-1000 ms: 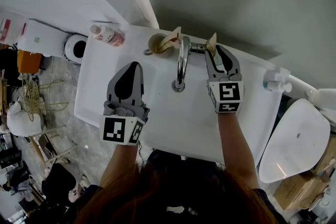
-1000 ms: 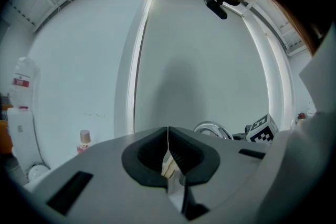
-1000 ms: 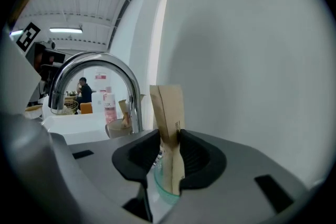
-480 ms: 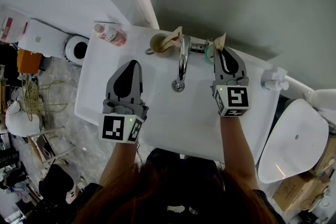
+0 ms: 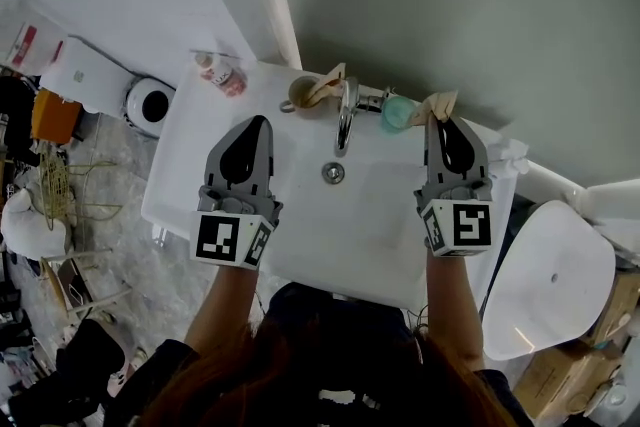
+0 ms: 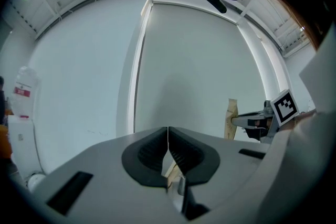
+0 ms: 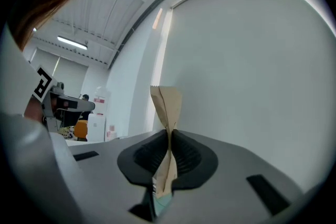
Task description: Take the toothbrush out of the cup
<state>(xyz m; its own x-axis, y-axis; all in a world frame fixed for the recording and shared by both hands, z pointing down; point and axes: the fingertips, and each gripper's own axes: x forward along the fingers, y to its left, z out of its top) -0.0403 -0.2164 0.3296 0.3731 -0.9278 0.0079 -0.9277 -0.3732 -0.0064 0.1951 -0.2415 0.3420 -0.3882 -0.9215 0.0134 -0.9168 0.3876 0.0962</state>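
A: What has changed over the last second?

B: The right gripper (image 5: 445,123) has been raised and carried toward the right side of the sink (image 5: 370,235), and its jaws have just been closing. In the right gripper view they are seen pinched on the paper-wrapped toothbrush (image 7: 167,107). The wrapper stands upright above the pads and a short end hangs below them.

A: And the cup?

B: The teal cup (image 5: 398,113) is now uncovered in the head view, on the far rim just right of the faucet (image 5: 347,110). A second ago it was hidden under the gripper, and half a second ago it was only partly shown. The toothbrush is now seen just right of the cup, at the gripper's tip and apart from the cup's mouth.

A: What does that mean for the task?

B: The extraction is judged done, or very nearly so. Whether the lower end has fully cleared the rim cannot be settled, because a teal patch is visible under the jaws in the right gripper view.

A: And the left side?

B: The left gripper (image 5: 252,127) is held over the near-left part of the sink, well apart from both cups. Its jaws are shut together with nothing between them. A brown cup (image 5: 300,95) holding a second wrapped item is left untouched on the far rim, left of the faucet.
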